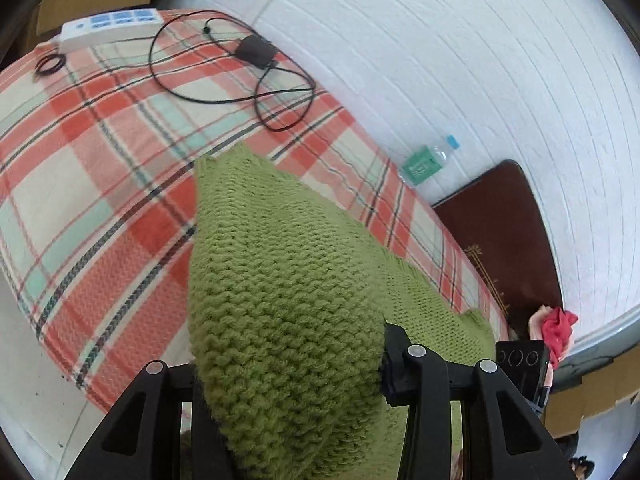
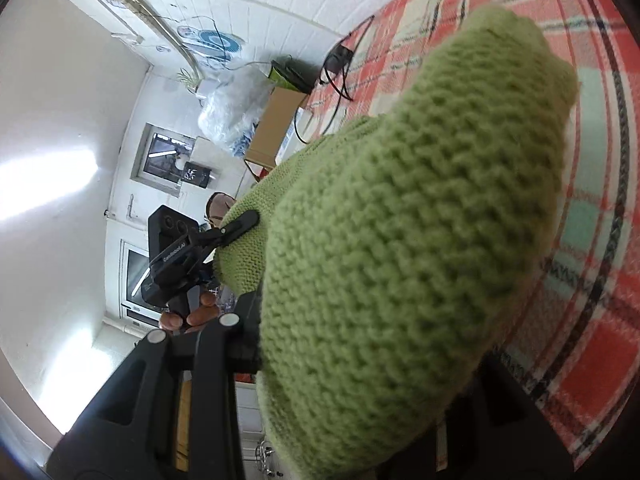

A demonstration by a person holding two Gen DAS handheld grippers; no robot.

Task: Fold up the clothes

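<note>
A green knitted garment (image 1: 280,280) is lifted above the plaid blanket (image 1: 100,152). My left gripper (image 1: 296,392) is shut on one part of it, and the knit bulges up over the fingers and hides the tips. My right gripper (image 2: 320,360) is shut on another part of the same green knitted garment (image 2: 400,220), which fills most of that view. In the right wrist view the left gripper (image 2: 236,228) shows at the garment's far edge, one black finger (image 2: 244,222) clamped on the knit. The garment hangs stretched between the two grippers.
On the plaid blanket lie a black charger with a looped cable (image 1: 256,52) and a white power strip (image 1: 108,26). A water bottle (image 1: 428,162) and a brown headboard (image 1: 508,240) stand by the white wall. A cardboard box (image 2: 276,124) and plastic bags (image 2: 232,108) sit beyond the bed.
</note>
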